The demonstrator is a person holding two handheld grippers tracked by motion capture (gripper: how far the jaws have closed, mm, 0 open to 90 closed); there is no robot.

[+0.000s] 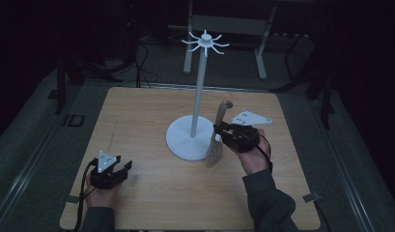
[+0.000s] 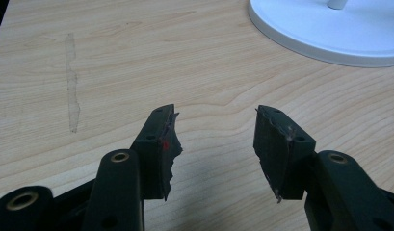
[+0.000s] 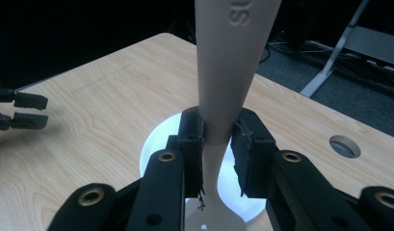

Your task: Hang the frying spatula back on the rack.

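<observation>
The right gripper (image 3: 218, 144) is seen clamped on the neck of a beige plastic slotted spatula (image 1: 217, 135), held beside the round base of the white hook-topped stand (image 1: 197, 96). The spatula's long axis runs near upright: blade down, hooked handle up, hooks well above. The left gripper (image 2: 216, 144), jaws apart and empty, is kept near the table's front.

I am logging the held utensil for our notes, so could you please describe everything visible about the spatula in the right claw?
The spatula is pale beige and looks like matte plastic. Its long flat handle ends in a hooked tip at the top; its slotted blade points down at the edge of the white stand base. It stands nearly upright, slightly tilted. The right claw is shut on the narrow neck of the handle, pads pressing both sides. Raised lettering marks the handle, too cropped to read.
</observation>
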